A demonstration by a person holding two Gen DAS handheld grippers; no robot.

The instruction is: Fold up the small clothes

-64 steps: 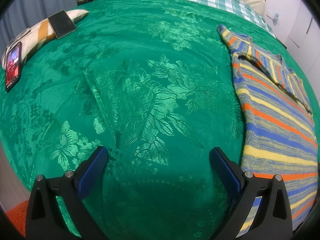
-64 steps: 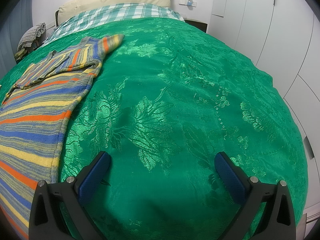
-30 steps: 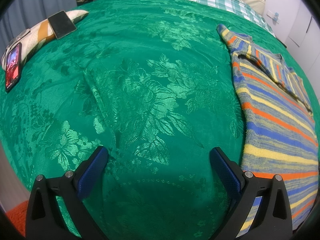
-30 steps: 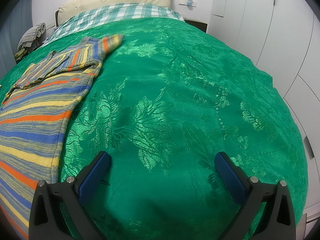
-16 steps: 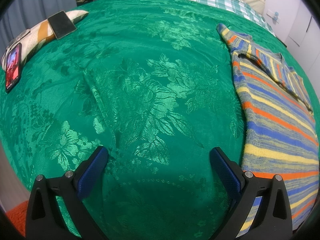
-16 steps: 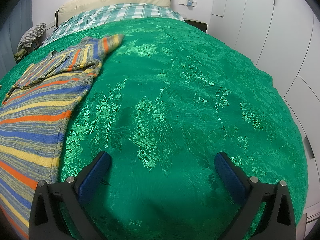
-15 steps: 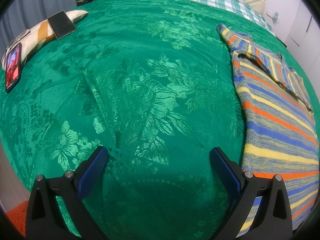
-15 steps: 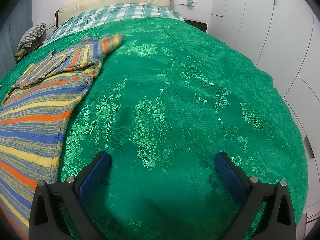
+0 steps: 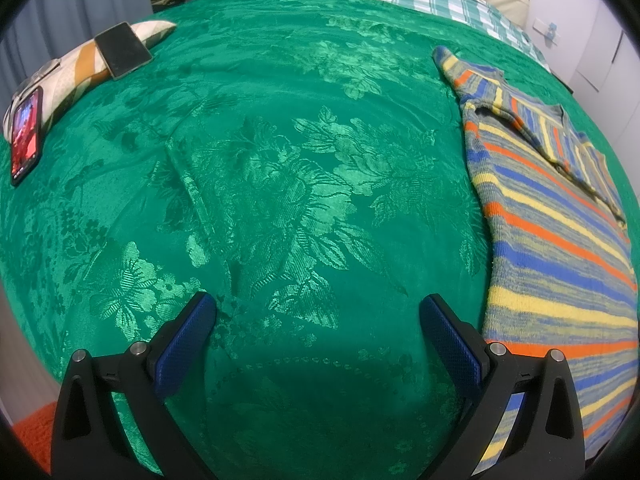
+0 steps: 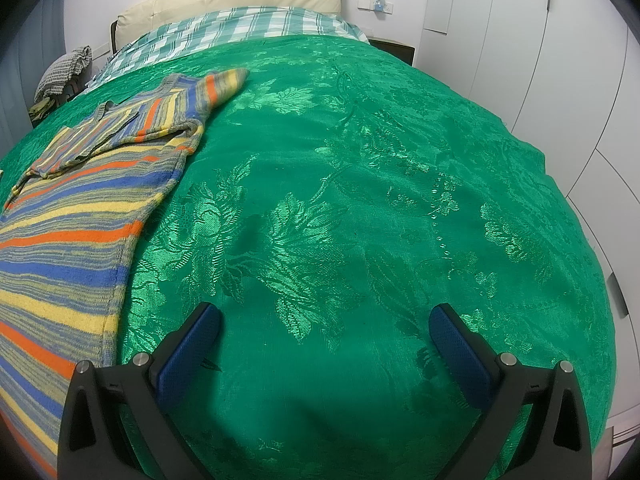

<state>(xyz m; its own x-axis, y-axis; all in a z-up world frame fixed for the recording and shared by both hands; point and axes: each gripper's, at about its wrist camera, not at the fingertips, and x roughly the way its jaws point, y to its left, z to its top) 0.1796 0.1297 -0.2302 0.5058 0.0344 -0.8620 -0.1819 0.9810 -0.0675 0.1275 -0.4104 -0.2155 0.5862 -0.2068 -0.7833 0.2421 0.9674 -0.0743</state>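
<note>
Both tools are held with jaws spread wide and empty: the left gripper and the right gripper, each over bare green bedspread. Between them the striped sweater is laid flat, one sleeve already turned in across the chest. Most folding is judged still undone, since nothing is gripped.

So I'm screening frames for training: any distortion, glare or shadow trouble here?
Left wrist view: strong fisheye bulge, dark corners, a soft shadow on the green bedspread between the left gripper fingers. Right wrist view: same bulge, sheen on the woven flowers, striped sweater sharp, shadow near the right gripper.
</note>
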